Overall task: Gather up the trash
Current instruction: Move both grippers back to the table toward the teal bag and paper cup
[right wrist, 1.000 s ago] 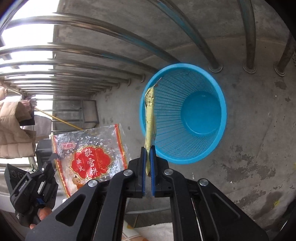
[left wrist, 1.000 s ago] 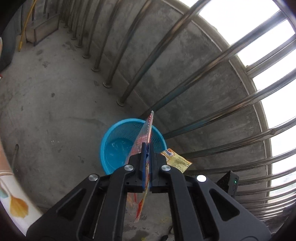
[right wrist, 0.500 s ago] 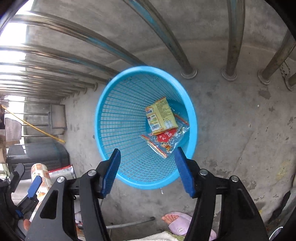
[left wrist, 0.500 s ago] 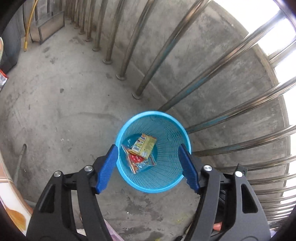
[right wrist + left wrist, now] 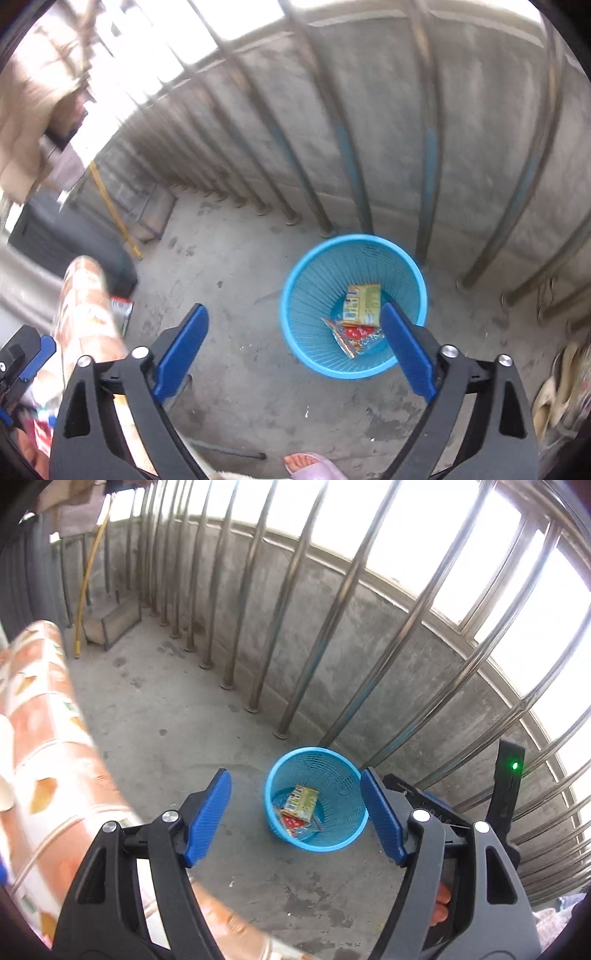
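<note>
Having just opened, the left gripper (image 5: 295, 812) and right gripper (image 5: 295, 354) gape empty; both wrappers lie in the round blue mesh plastic basket (image 5: 334, 840), lower centre; next needs more trash.

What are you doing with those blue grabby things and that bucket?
A person is picking up trash with a pair of tongs in each hand. Both the left tongs and the right tongs have just been opening, and nothing is between their jaws. A yellow packet and a red wrapper lie in the bottom of the blue basket, which stands on the concrete floor by the metal railing.
</note>
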